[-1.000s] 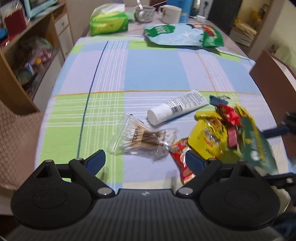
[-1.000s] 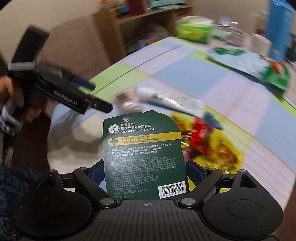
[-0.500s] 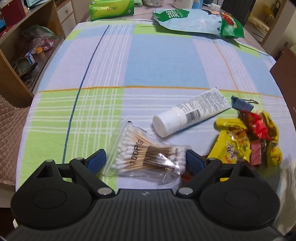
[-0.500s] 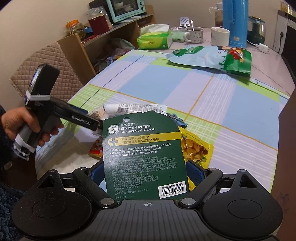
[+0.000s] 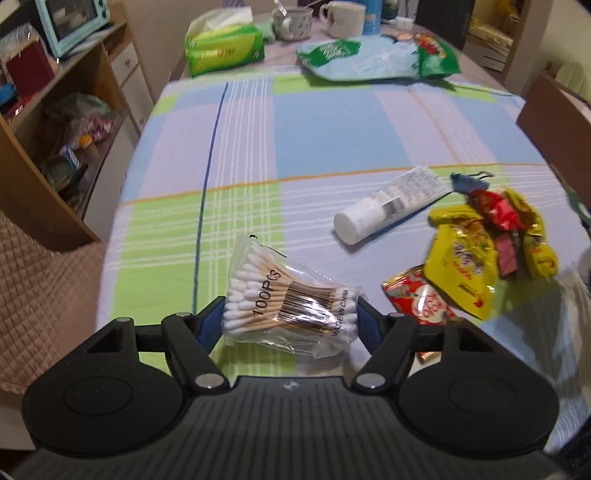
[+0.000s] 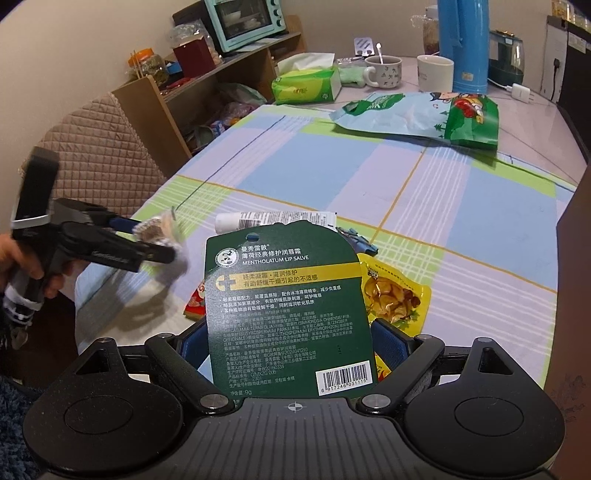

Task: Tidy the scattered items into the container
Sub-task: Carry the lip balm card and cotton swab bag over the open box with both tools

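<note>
My left gripper (image 5: 289, 316) is shut on a clear bag of cotton swabs (image 5: 288, 295), held just above the checked tablecloth (image 5: 332, 129). In the right wrist view the left gripper (image 6: 110, 247) shows blurred at the left, in a person's hand, with the swab bag (image 6: 162, 236) at its tip. My right gripper (image 6: 280, 339) is shut on a green lip salve card (image 6: 284, 306), which stands upright. On the cloth lie a white tube (image 5: 391, 205), a blue clip (image 5: 467, 182), a yellow snack packet (image 5: 461, 273), a red packet (image 5: 421, 299) and small sweets (image 5: 517, 221).
A large blue-green pouch (image 5: 376, 59), a green tissue pack (image 5: 225, 50), mugs (image 5: 295, 22) and a blue flask (image 6: 465, 44) sit at the far end. A wooden shelf (image 5: 55, 129) and a quilted chair (image 5: 44, 288) stand left; a brown chair back (image 5: 554, 122) stands right.
The left gripper closed on the bag of cotton swabs and lifted it off the cloth. The right gripper rose a little, still holding the green card.
</note>
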Demonstrator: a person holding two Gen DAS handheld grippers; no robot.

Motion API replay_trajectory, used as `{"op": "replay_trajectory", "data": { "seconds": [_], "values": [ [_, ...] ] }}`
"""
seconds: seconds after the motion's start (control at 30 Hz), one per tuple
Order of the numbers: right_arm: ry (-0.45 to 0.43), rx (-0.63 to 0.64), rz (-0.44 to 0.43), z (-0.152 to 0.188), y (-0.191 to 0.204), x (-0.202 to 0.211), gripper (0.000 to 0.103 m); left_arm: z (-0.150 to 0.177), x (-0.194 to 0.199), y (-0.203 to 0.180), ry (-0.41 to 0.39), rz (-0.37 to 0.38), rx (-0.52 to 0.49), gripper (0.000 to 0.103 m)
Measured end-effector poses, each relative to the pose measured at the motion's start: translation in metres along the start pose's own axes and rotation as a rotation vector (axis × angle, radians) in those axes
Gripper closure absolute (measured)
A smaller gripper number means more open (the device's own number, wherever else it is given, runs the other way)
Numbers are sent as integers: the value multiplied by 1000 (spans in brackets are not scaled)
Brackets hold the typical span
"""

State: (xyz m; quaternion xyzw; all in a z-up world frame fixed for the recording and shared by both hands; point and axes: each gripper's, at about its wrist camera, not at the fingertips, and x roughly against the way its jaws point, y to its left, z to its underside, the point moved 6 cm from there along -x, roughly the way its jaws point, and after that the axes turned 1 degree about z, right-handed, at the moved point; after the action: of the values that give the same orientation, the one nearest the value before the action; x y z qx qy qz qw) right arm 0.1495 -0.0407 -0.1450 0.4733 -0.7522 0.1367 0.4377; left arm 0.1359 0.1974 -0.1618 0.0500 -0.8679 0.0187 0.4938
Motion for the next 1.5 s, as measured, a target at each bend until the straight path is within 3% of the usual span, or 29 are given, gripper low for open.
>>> {"op": "replay_trajectory", "data": {
  "seconds": [0.27, 0.63, 1.1, 1.5],
  "values": [
    [-48, -34, 47, 5, 3, 23, 15, -14, 43, -29, -72, 34, -90, 35],
    [-109, -142, 140, 26, -1, 65, 15, -16, 73, -83, -126, 109, -222, 35],
    [-170, -221, 232, 43, -3, 114, 15, -24, 92, -132, -176, 187, -353, 35],
    [-234, -235, 269, 40, -22, 149, 15, -39, 101, -166, -211, 211, -391, 35]
  ]
}}
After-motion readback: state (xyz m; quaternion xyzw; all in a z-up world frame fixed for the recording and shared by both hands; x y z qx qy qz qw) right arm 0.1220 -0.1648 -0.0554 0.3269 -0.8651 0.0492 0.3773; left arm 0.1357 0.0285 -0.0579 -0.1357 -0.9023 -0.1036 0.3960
